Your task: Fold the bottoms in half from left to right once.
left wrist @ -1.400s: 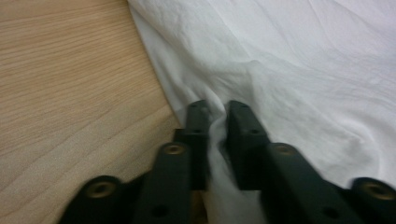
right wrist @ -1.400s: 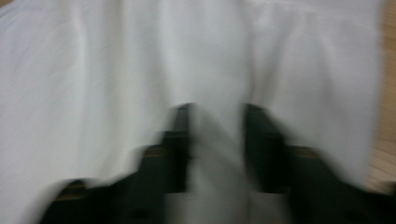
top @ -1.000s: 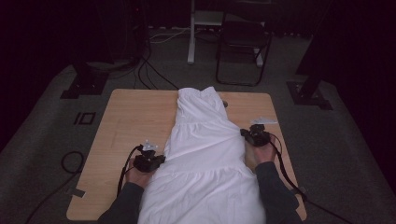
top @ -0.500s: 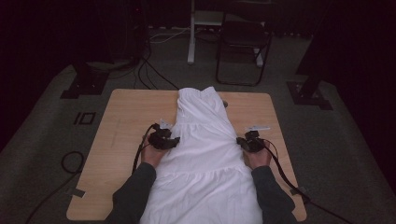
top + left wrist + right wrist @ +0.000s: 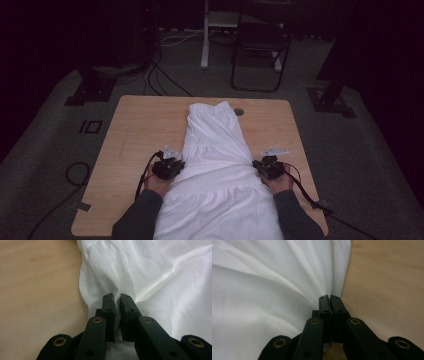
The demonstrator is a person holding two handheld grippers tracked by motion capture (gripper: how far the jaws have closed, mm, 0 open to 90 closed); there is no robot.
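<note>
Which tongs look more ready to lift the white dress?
Probably the right tongs: they are shut tight on the dress edge. The left tongs have just been closing and show a slim gap around the cloth.

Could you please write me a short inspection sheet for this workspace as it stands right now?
Surface: wooden table, a round hole near its far edge.
Job's things: white dress lying flat lengthwise, hem end toward the person.
Clutter: nothing seen on the table.
Grippers: left gripper has just been closing, pinching the dress's edge; right gripper shut on the opposite edge.
Cables: one cable trails from each gripper; more cables on the floor.
Surroundings: dark room, folding chair beyond the table, grey carpet.
</note>
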